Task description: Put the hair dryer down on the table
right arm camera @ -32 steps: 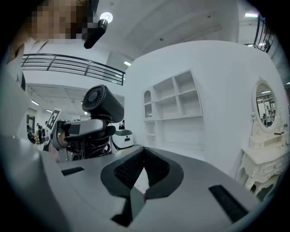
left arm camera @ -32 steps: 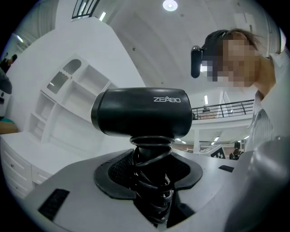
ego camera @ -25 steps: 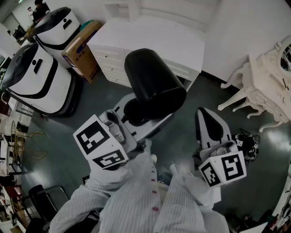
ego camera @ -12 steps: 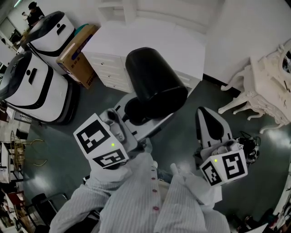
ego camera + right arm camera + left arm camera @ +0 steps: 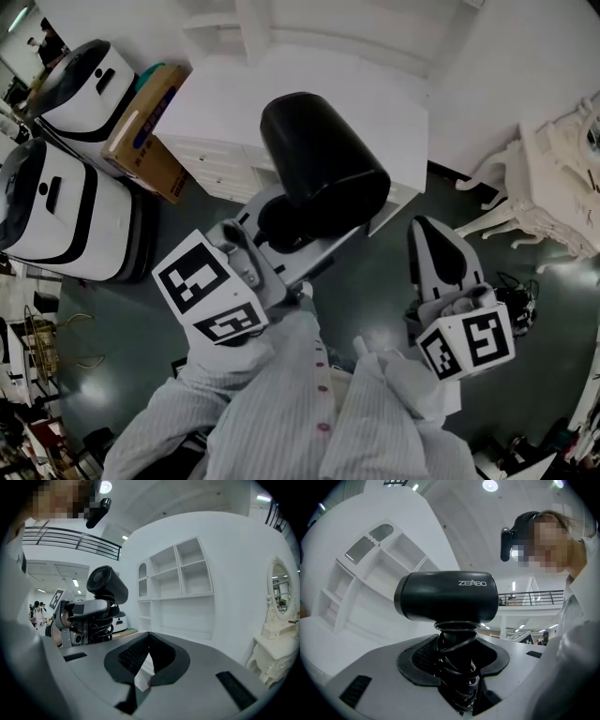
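Dark, glossy floor (image 5: 375, 300) stretches beneath a person in striped sleeves (image 5: 281, 403). At near right, the right gripper (image 5: 149, 638) is closed and empty. At left, the left gripper (image 5: 457, 651) clamps the cord-wrapped handle of the black hair dryer (image 5: 445, 603), held aloft before the white counter (image 5: 225, 103) beyond.

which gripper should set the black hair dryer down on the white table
Left. The left gripper clamps the black hair dryer by its cord-wrapped handle, close to the white table ahead. The right gripper is shut on nothing, off to the side.
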The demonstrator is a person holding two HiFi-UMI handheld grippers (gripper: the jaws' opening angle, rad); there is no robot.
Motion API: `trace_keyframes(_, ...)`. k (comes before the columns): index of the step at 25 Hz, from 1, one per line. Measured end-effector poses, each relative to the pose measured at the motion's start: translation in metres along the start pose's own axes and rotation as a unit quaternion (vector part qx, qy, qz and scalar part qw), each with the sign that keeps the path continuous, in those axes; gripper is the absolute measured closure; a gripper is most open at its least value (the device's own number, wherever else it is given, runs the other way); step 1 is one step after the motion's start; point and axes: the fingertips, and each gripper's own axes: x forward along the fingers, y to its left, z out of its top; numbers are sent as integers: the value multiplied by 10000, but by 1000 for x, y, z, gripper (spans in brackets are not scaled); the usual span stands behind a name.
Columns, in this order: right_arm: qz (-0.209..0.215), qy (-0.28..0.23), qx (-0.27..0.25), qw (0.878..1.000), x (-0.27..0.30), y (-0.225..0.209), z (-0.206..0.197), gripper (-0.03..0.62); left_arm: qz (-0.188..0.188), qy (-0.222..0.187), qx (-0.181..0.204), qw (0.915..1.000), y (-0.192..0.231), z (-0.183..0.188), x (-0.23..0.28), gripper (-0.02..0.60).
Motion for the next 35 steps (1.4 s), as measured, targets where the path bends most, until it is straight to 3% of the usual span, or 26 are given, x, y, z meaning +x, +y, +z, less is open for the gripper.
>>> trace_keyframes(9, -292, 105, 14, 9995, 63, -16, 4, 583, -182, 130, -44, 9997, 69, 8, 13, 382)
trace_keyframes(18, -519, 306, 90, 9981, 97, -32, -6, 583, -323, 288, -142, 9990, 106, 3, 25, 382)
trace_keyframes(26, -536, 369, 235, 9976, 125, -81, -17, 583, -226, 398, -226, 9987, 138, -9, 68, 382)
trace_keyframes(35, -392, 372, 136, 9984, 185, -161, 1, 583, -141, 367, -134, 9991, 188, 1, 147, 382)
